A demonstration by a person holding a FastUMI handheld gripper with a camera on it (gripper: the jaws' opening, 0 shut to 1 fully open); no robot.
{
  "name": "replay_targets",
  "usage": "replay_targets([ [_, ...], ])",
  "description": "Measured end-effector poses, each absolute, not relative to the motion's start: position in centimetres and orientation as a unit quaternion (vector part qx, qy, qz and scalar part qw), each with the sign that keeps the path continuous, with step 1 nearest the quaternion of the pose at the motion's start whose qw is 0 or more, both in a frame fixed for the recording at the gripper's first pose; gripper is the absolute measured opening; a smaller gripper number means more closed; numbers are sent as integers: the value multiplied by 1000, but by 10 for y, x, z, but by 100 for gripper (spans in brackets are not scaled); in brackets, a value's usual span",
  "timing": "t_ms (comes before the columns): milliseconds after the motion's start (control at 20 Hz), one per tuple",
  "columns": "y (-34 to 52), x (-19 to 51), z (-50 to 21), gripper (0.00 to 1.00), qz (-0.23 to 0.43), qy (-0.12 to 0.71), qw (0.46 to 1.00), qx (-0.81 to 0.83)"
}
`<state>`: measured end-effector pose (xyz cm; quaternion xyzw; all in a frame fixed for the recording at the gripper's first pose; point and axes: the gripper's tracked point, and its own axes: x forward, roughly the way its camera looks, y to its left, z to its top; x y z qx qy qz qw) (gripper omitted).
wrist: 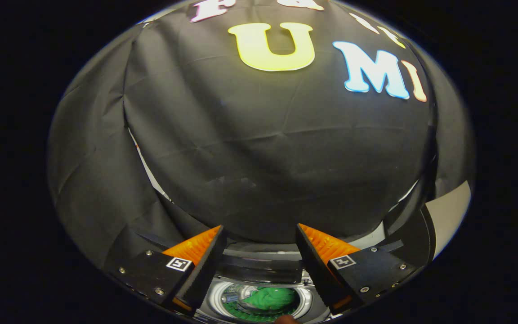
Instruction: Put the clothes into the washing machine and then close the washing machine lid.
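Clothes inside washing machine (gripper spread).

Matt creased cloth wall; glossy washing machine rim; soft green clothes (crumpled); ribbed tongs pads.

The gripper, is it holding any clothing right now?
No, the gripper is open with nothing between its fingers; the green clothing lies in the washing machine drum.

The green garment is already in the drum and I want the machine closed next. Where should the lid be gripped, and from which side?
Likely the free upper edge of the dark lid, which seems to stand raised behind the drum holding the green garment. Come from above: the gripper is over it, jaws open, and that thin edge fits between them.
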<state>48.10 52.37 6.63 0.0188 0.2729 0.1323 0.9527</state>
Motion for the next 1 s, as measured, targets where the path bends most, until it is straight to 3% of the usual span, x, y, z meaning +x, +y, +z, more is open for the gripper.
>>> replay_targets([
  [1000,520,416,46,93,147,224,963,16],
])
